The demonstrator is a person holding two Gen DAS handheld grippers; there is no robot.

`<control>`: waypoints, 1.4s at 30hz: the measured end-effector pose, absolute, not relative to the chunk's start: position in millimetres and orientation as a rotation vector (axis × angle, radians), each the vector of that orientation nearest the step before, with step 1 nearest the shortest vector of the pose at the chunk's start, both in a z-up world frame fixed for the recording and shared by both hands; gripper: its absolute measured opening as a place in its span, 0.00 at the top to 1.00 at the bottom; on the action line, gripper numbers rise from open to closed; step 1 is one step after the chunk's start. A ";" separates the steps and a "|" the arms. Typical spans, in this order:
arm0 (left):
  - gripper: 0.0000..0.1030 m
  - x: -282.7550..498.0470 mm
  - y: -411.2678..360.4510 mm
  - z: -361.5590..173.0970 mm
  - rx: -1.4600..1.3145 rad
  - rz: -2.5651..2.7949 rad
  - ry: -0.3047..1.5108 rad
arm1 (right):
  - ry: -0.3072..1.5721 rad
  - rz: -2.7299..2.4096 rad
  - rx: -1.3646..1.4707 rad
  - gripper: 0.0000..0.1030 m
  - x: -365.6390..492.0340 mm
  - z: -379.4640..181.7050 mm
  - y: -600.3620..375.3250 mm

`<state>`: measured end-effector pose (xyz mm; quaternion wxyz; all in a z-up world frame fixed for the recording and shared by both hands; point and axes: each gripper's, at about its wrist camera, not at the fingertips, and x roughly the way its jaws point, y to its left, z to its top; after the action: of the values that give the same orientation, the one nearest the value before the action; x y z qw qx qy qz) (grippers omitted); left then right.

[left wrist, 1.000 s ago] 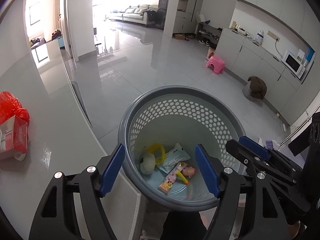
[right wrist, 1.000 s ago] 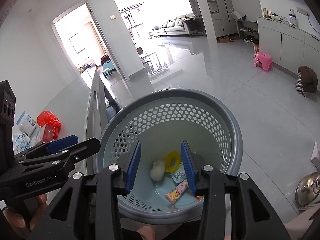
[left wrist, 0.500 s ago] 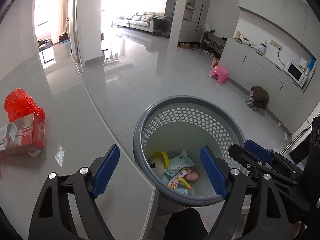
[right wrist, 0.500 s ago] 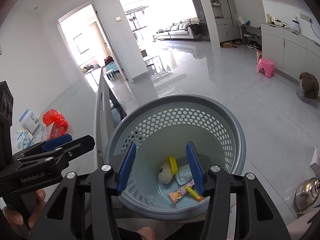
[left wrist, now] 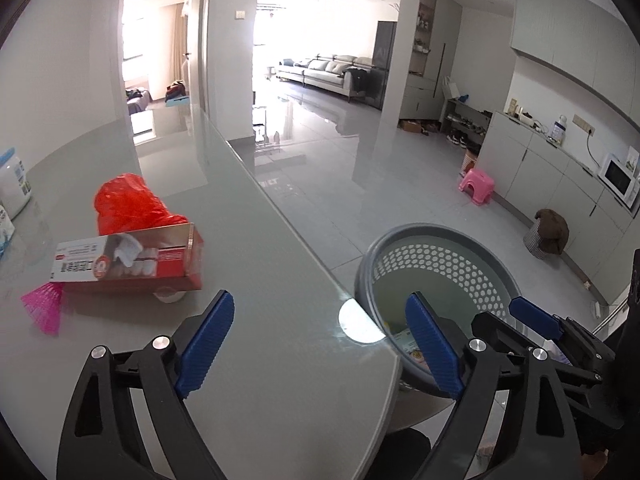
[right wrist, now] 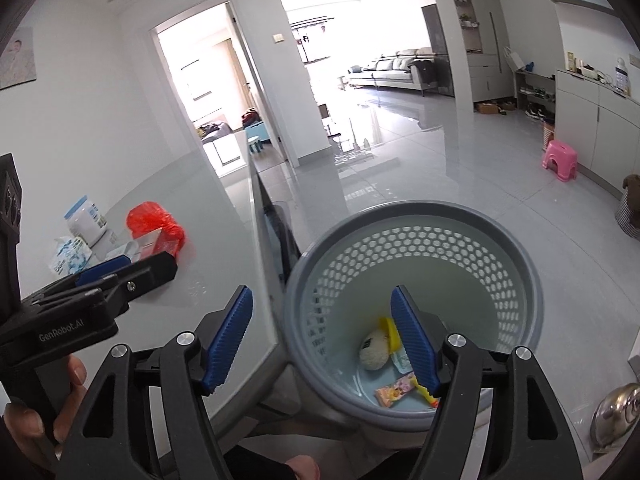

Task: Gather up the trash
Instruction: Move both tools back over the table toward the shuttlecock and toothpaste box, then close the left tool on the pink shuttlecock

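My left gripper (left wrist: 320, 346) hangs over the near corner of the grey glossy table (left wrist: 264, 256), its jaws opening with nothing between them. Ahead to its left lie a red box (left wrist: 128, 266), a red plastic bag (left wrist: 128, 206) and a pink netted piece (left wrist: 44, 308). My right gripper (right wrist: 320, 340) hovers across the table edge and the grey perforated basket (right wrist: 420, 209), jaws opening and empty. Inside the basket lie a crumpled whitish ball (right wrist: 374, 351), a yellow ring (right wrist: 389, 328) and a snack wrapper (right wrist: 396, 390). The left wrist view shows the basket (left wrist: 440, 231) beside the table corner.
A white canister (right wrist: 84, 220) and a tissue pack (right wrist: 68, 254) stand at the table's far left. On the floor are a pink stool (left wrist: 476, 184) and a cloth-covered bin (left wrist: 546, 232) by the cabinets. A metal lid (right wrist: 616, 412) sits low at the right.
Both grippers have swung left and risen from over the basket toward the table, and both pairs of jaws have widened. The red box and bag now sit nearer the left gripper.
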<state>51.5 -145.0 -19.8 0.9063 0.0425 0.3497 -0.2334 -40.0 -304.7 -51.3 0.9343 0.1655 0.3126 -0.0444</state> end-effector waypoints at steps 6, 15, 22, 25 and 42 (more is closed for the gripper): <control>0.15 47.7 -92.7 -12.9 0.056 -0.383 0.711 | 0.641 -0.021 0.326 0.29 -25.0 -51.3 -266.1; 0.12 54.6 1.2 -21.3 -0.019 -0.192 0.720 | 0.668 0.100 0.264 0.27 -0.5 -52.0 -198.9; 0.12 74.9 67.4 -31.5 -0.074 -0.051 0.727 | 0.690 0.153 0.195 0.27 9.5 -49.3 -164.0; 0.12 90.2 91.9 -40.7 -0.083 -0.010 0.737 | 0.689 0.169 0.184 0.27 11.1 -47.3 -155.8; 0.12 167.5 113.5 -85.7 -0.116 -0.017 0.894 | 0.737 0.202 0.197 0.26 51.0 -55.5 -136.3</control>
<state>167.5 113.5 -85.7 0.9001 -0.0561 0.4319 -0.0084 51.0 -136.3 -55.5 0.9232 0.0961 0.3589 0.0983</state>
